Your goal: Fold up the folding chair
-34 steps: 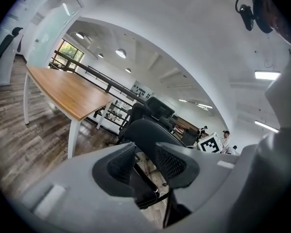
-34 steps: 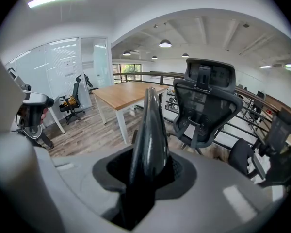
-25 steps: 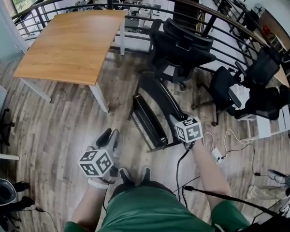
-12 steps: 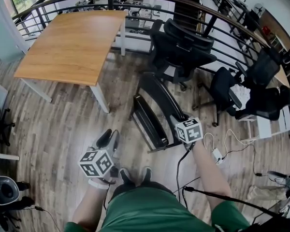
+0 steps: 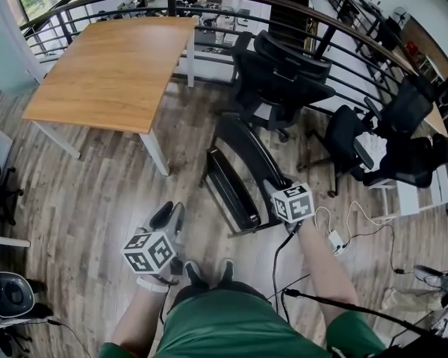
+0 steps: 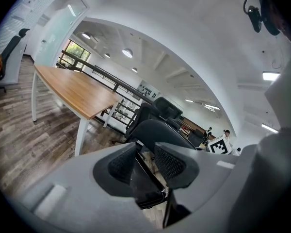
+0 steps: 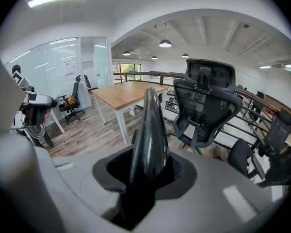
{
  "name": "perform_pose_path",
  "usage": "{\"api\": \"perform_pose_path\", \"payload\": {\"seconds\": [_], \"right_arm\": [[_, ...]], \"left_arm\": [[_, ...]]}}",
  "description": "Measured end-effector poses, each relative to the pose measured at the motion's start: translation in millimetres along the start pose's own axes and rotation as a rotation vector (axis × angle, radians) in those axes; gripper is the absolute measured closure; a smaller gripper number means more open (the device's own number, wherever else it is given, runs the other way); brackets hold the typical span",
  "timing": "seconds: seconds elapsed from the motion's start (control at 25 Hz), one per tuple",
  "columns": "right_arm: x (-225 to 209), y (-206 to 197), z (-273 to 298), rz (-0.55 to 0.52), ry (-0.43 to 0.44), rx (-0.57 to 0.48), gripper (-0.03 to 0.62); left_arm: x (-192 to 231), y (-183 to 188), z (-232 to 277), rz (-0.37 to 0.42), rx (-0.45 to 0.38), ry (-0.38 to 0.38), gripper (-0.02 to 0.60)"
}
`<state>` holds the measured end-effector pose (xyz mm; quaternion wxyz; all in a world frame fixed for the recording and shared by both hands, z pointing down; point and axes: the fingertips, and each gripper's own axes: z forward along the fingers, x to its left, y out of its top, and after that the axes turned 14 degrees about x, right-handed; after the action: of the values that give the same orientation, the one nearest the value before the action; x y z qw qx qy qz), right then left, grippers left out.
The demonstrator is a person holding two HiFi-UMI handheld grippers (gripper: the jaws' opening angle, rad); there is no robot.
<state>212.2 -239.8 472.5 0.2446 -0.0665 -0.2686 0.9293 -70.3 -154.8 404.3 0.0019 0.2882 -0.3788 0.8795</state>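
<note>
Pinching the folding chair (image 5: 243,148) by its backrest edge, right gripper (image 7: 150,174) fingers clenched; left gripper (image 6: 145,165) fingers released, empty. Chair stands on floor (image 5: 97,200) ahead; glossy edge may slip, toppling it.

The folding chair (image 7: 148,130) has a hard black shell that looks like plastic, smooth and glossy enough to carry streaks of light. The left gripper (image 6: 144,161) and the right gripper (image 5: 272,188) have matt grey plastic bodies. Their pads (image 6: 170,163) are black with a fine dotted, rubbery texture. The floor (image 5: 97,192) is grey-brown planking with a wood grain and a dull sheen. The table (image 5: 112,66) has a smooth, satin wooden top on white painted legs. The office chair (image 7: 206,106) has a black mesh back in a matt frame. The shorts (image 5: 231,319) are green cloth. The partition (image 7: 63,62) is pale glass.
</note>
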Motion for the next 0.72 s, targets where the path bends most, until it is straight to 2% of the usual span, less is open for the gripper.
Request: {"api": "perform_pose_path", "payload": {"seconds": [0.56, 0.72], "right_arm": [[0, 4, 4, 0.002, 0.002, 0.004, 0.477], [-4, -2, -3, 0.001, 0.005, -0.002, 0.479]], "left_arm": [[7, 1, 4, -0.009, 0.012, 0.002, 0.453], [-4, -4, 4, -0.007, 0.012, 0.006, 0.453]]}}
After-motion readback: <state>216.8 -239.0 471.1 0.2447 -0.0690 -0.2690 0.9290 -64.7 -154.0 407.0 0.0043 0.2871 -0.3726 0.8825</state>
